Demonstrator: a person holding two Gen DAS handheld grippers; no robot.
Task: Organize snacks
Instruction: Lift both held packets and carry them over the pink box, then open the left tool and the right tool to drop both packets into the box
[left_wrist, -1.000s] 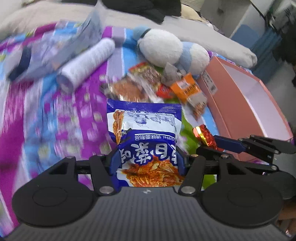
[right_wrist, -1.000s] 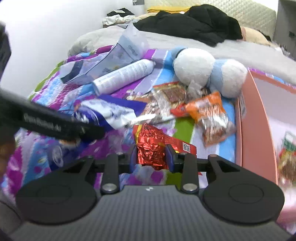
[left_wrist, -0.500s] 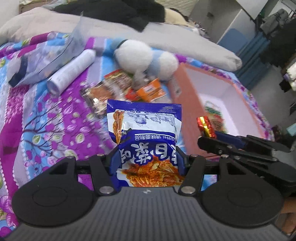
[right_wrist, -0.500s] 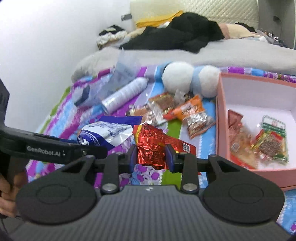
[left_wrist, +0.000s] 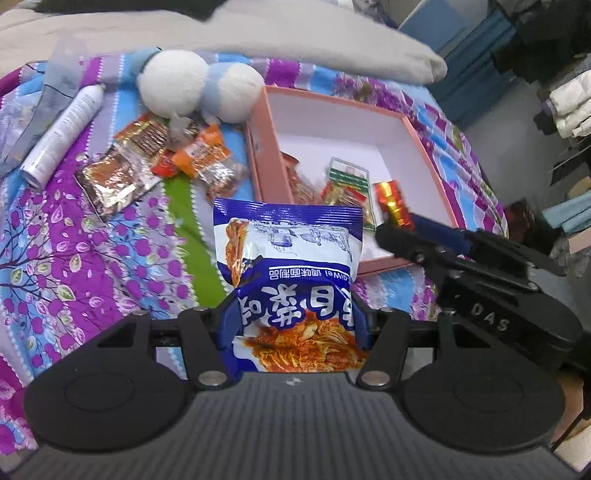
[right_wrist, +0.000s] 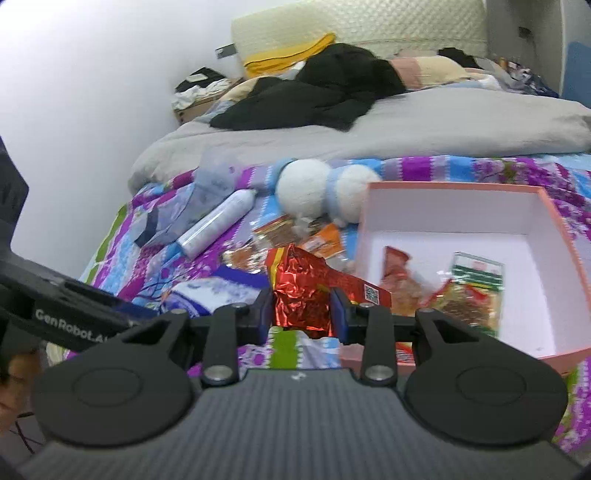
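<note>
My left gripper is shut on a blue and white noodle packet, held above the bedspread just left of the pink box. My right gripper is shut on a crinkled red foil snack; in the left wrist view that gripper reaches in from the right over the box's near corner with the foil snack at its tip. The box holds several snack packets. More loose snacks lie on the bedspread left of the box.
A white and blue plush toy lies behind the loose snacks. A white spray can and a clear plastic bag lie at the left. Grey duvet and dark clothes cover the far bed. The bed's edge falls off at the right.
Both grippers have risen with their packets and moved right toward the pink box. The box's inside with its snacks has come into full view.
</note>
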